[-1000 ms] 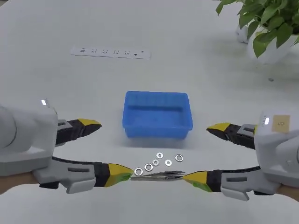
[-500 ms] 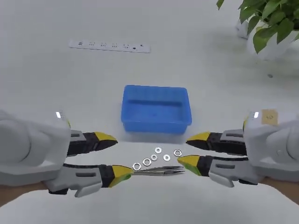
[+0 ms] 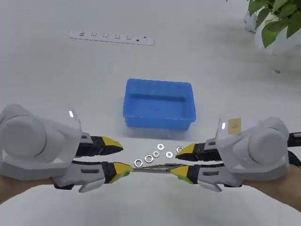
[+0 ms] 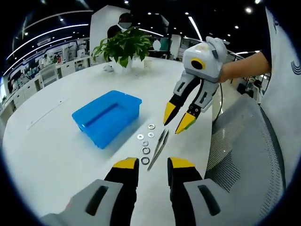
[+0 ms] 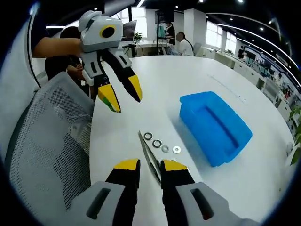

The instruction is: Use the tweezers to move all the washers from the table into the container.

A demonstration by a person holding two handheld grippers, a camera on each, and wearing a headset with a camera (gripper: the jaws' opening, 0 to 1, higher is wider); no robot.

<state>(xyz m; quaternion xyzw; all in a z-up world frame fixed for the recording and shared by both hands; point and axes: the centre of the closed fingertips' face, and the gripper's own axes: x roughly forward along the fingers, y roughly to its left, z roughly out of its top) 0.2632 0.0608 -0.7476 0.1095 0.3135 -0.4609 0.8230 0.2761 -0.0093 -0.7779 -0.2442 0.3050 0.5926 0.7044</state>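
Head view, stock: we count six small flat ring washers (image 3: pixel 157 153) on the smooth white table (image 3: pixel 70 103), just short of the blue plastic container (image 3: pixel 159 103). Thin steel tweezers (image 3: pixel 153 168) lie beside them.
Left gripper view, claw: left gripper (image 4: pixel 153 165) is parted and empty, with one tweezer end just ahead.
Right gripper view, claw: right gripper (image 5: pixel 150 165) is parted, straddling the other end, unclamped.
Risk, we judge: hard jaws closing on slick steel may skid the tweezers into the washers and scatter them.

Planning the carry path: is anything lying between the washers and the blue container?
Nothing visible. Only bare table lies between the washers and the blue container; its near wall is all they must be lifted over. The tweezers lie on the washers' other side.
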